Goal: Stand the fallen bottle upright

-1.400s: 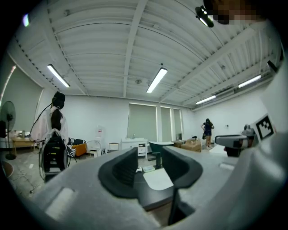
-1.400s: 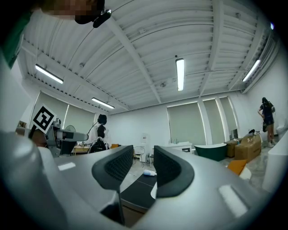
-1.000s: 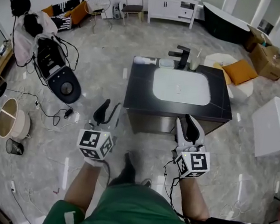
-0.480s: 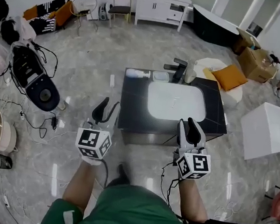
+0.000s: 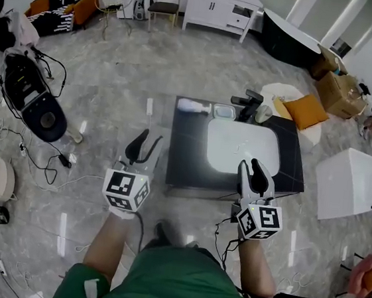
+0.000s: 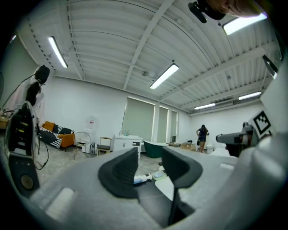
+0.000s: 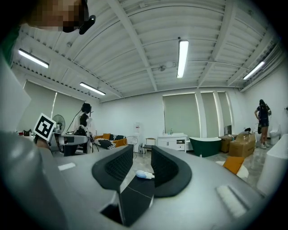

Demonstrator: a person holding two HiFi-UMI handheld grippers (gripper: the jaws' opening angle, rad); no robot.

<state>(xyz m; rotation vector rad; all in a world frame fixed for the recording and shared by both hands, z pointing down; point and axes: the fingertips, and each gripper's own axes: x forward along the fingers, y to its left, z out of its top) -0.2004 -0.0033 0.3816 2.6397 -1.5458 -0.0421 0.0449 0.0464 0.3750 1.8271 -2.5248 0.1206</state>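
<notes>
The fallen bottle [image 5: 192, 105], white with a blue end, lies on its side at the far left corner of a black vanity top [image 5: 186, 145] with a white sink [image 5: 243, 147]. It also shows small between the jaws in the left gripper view, bottle [image 6: 143, 179], and in the right gripper view, bottle [image 7: 144, 174]. My left gripper [image 5: 143, 149] hangs open over the floor, left of the vanity's near corner. My right gripper [image 5: 252, 174] is open and empty above the vanity's front edge. Both are well short of the bottle.
Beside the bottle sit a soap dish [image 5: 222, 111], a black faucet [image 5: 251, 100] and a cup [image 5: 264, 113]. An orange cushion [image 5: 305, 112] and a white box [image 5: 349, 185] stand to the right. Cables [image 5: 38, 155] and a black seat [image 5: 35, 98] lie at left.
The vanity has shifted rightward and turned slightly in the head view as the person moved. Both grippers keep about the same place in the view and stay open.
</notes>
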